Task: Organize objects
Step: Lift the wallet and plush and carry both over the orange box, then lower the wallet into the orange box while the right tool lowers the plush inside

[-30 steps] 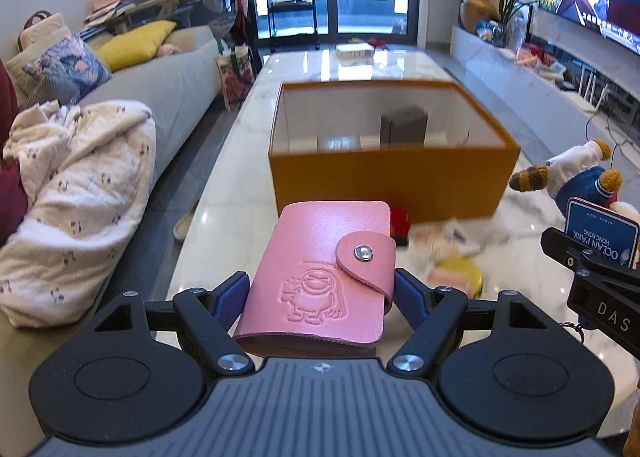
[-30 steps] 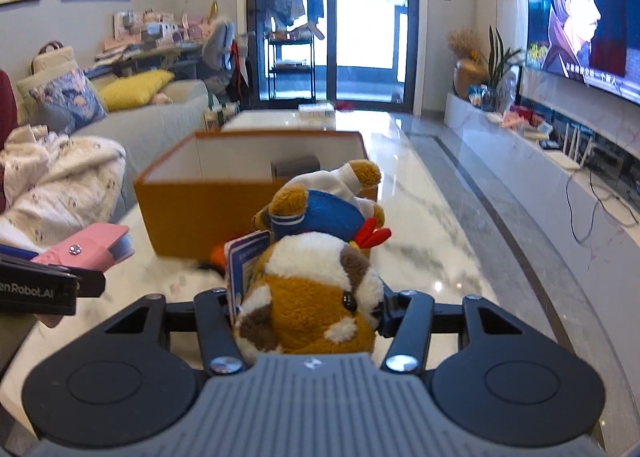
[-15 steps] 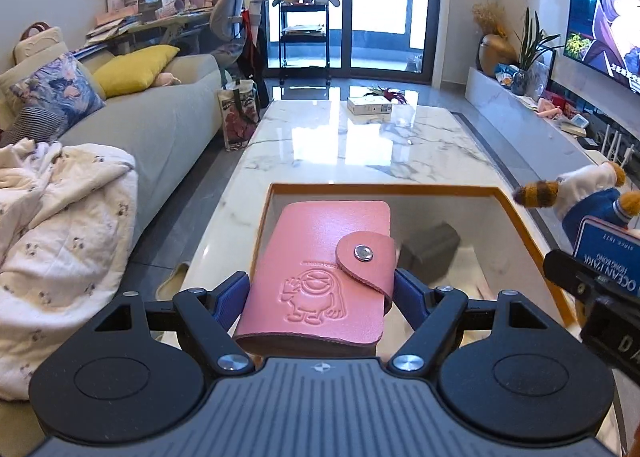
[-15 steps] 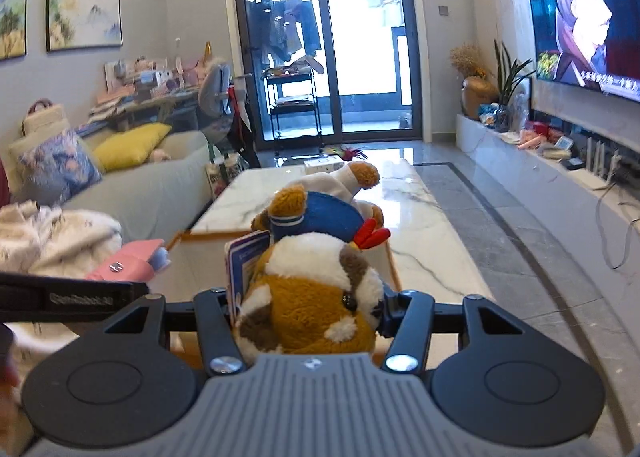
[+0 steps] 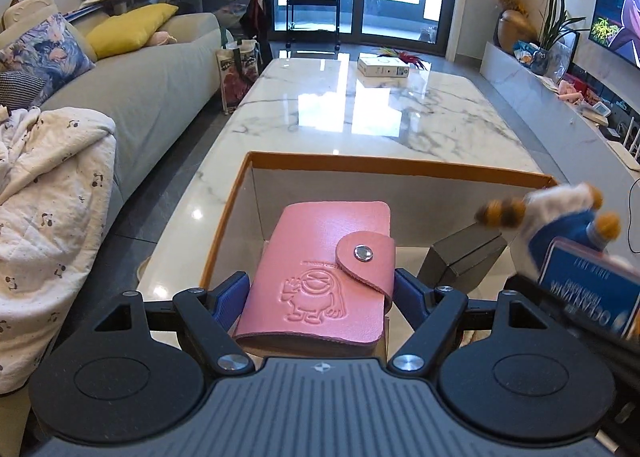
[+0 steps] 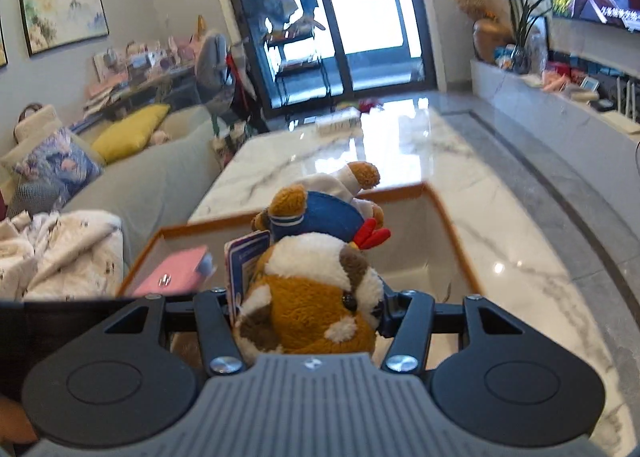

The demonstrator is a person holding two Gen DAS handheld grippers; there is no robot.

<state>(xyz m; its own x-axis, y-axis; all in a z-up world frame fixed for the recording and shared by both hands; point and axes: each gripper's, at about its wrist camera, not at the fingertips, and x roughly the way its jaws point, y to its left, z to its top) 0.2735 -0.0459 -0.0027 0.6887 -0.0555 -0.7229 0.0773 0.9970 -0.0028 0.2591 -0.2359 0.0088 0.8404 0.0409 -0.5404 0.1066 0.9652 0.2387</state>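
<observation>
Left claw (image 5: 320, 293) clamped on flat pink leather card wallet (image 5: 320, 277) with snap flap and embossed cartoon; long axis runs away from camera. Wallet hangs over open orange cardboard box (image 5: 400, 168), lower centre of frame, box interior directly below. Right claw (image 6: 308, 305) squeezes brown-and-white plush toy (image 6: 308, 297), above same box's right half. Both loads look ready to drop in.

The pink wallet (image 5: 320, 273) looks like smooth leather, embossed, with a shiny metal snap. Behind it, the orange box (image 5: 384, 167) seems matt cardboard, white inside. The table (image 5: 360, 113) under the box is glossy veined marble. The plush toy (image 6: 316, 289) is fuzzy cloth with a glossy paper tag (image 6: 246, 261).
</observation>
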